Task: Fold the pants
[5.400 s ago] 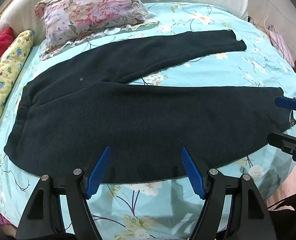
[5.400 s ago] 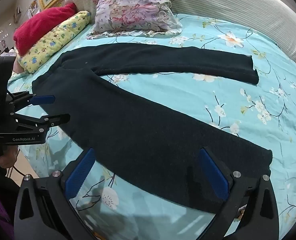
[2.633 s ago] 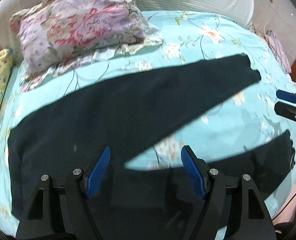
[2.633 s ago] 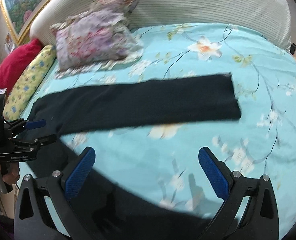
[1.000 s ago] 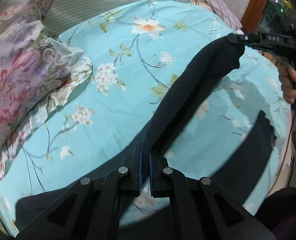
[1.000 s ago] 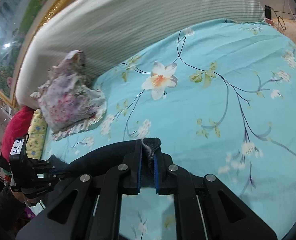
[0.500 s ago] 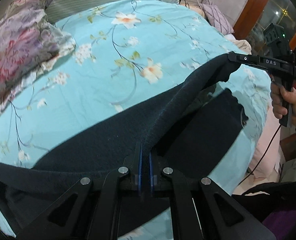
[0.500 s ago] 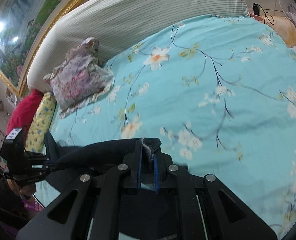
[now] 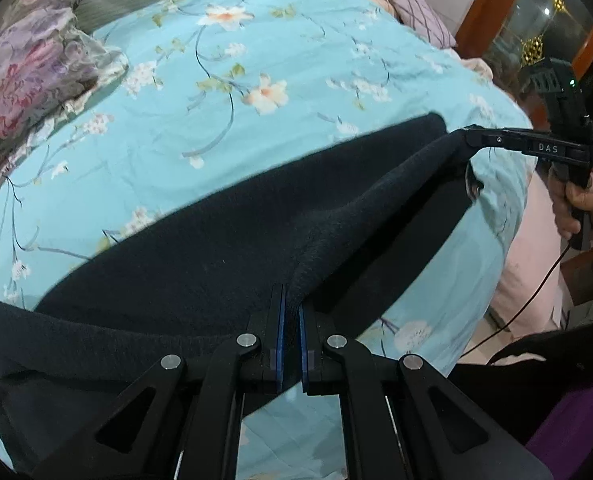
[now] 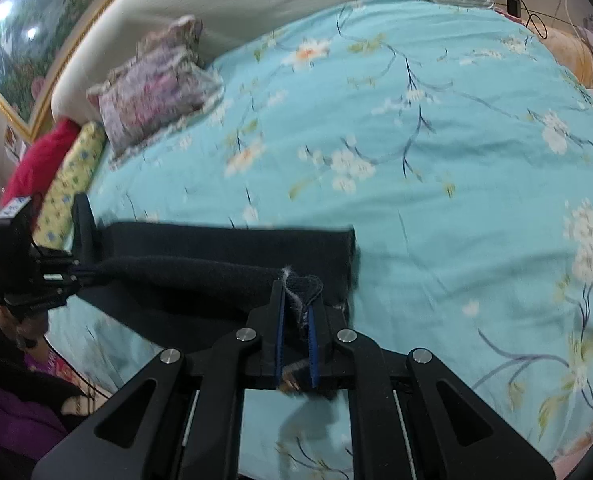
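Note:
The black pants (image 9: pixel 224 248) lie on the turquoise flowered bed (image 9: pixel 280 40). My left gripper (image 9: pixel 290 312) is shut on the upper leg's edge near the crotch end. My right gripper (image 10: pixel 296 300) is shut on that leg's cuff (image 10: pixel 302 284). In the left wrist view the right gripper (image 9: pixel 470 142) holds the cuff taut at the right. The held leg hangs stretched between both grippers, above the lower leg (image 10: pixel 232 240) lying flat near the bed's front edge. The left gripper also shows in the right wrist view (image 10: pixel 72 272).
A floral pillow (image 9: pixel 28 68) lies at the head of the bed, also in the right wrist view (image 10: pixel 156 80). A yellow bolster (image 10: pixel 72 176) and a red cushion (image 10: pixel 36 160) lie beside it. The padded headboard (image 10: pixel 256 0) runs behind. A purple cushion (image 9: pixel 420 16) lies at the far right.
Both grippers, earlier open over the spread pants, shut on the far leg and carried it toward the near leg. In the last half second it came lower over the near leg.

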Demonstrator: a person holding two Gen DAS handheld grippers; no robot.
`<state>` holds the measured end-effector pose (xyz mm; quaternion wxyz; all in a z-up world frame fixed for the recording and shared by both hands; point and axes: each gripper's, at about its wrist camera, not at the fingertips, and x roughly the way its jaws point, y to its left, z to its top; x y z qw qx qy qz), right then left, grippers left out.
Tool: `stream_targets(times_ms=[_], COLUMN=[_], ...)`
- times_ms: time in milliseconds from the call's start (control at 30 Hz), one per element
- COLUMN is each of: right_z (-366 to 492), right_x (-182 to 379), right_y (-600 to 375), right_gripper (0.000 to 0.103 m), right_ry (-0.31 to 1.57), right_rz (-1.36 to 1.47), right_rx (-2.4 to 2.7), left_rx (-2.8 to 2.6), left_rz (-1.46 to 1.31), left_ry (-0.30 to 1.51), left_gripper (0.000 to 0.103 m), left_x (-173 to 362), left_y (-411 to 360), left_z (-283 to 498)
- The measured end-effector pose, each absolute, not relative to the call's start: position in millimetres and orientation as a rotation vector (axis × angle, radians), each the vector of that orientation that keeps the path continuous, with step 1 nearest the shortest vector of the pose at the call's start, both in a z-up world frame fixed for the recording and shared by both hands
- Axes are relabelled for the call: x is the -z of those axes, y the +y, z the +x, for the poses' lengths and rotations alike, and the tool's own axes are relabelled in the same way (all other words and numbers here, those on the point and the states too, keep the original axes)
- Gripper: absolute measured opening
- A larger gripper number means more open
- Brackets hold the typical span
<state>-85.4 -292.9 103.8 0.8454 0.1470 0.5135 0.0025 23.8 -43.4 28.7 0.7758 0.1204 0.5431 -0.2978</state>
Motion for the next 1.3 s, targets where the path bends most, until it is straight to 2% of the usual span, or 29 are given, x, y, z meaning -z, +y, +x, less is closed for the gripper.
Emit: stream_targets(times_ms=[467, 633, 733, 867, 933, 967, 1000, 1067, 1300], right_z=[-108.0, -115.7, -119.2, -116.9, -109.6, -102.0, -97.5, -87.0, -69.7], right_x=[-75.5, -74.7, -81.9, -105.3, -110.2, -111.7, -111.9, -114.9, -121.4], right_y=[-278.1, -282.4, -287.3, -275.2, -264.8, -256.7, -251.7, -237.2, -181.3], right_gripper=[0.010, 0.010, 0.011, 0.011, 0.014, 0.025, 0.042, 0.054, 0.054], right_ry=[1.183, 1.209, 1.226, 1.151, 1.134, 1.134, 1.136, 1.119, 1.167], right_rz=[0.207, 0.259, 0.302, 0.328, 0.332, 0.325, 0.317, 0.302, 0.140], right_rx=[0.051, 0.080, 0.119, 0.091, 0.070, 0.061, 0.062, 0.049, -0.055], left_rx=[0.638, 0.661, 0.665, 0.657, 0.637, 0.623, 0.607, 0.572, 0.414], left_rz=[0.364, 0.339, 0.337, 0.275, 0.256, 0.242, 0.220, 0.172, 0.049], left_ry=[1.215, 1.251, 1.244, 1.255, 1.250, 1.244, 1.238, 1.228, 1.177], left_gripper=[0.007, 0.025, 0.028, 0.032, 0.034, 0.035, 0.037, 0.039, 0.041], left_x=[10.6, 18.2, 15.7, 10.4, 5.8, 3.0, -1.3, -10.2, -36.9], left_y=[-51.1, -49.4, -46.5, -33.7, -25.6, -19.8, -12.0, 5.6, 73.4], left_z=[-0.2, -8.7, -14.6, -17.4, -18.9, -18.9, -18.6, -15.6, -3.7])
